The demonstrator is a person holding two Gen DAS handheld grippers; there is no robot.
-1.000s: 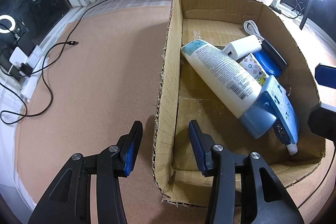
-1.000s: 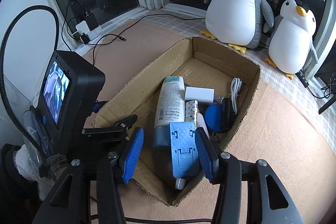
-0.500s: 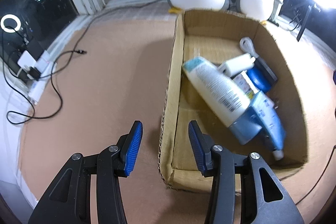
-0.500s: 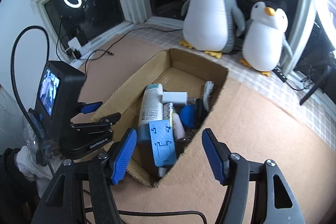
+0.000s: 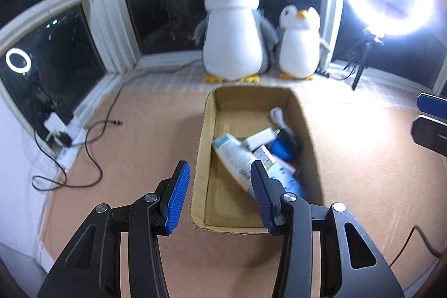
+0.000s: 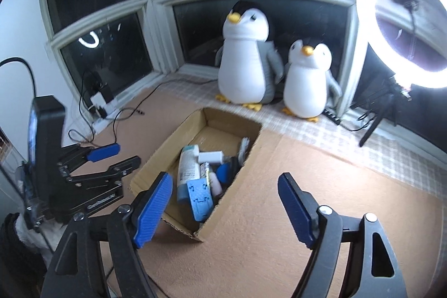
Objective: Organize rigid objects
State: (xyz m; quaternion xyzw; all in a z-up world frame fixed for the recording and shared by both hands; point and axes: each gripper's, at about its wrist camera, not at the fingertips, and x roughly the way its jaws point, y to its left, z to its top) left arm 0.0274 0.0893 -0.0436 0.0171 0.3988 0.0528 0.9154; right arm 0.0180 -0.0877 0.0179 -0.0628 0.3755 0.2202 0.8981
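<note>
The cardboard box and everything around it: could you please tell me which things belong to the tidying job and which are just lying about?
Job:
cardboard box
lotion bottle
white charger
blue plastic piece
white cable

Lying about:
large penguin
small penguin
ring light
black cable

Left gripper (image 5: 220, 193) empty, right gripper (image 6: 223, 210) jaws just opened wide
</note>
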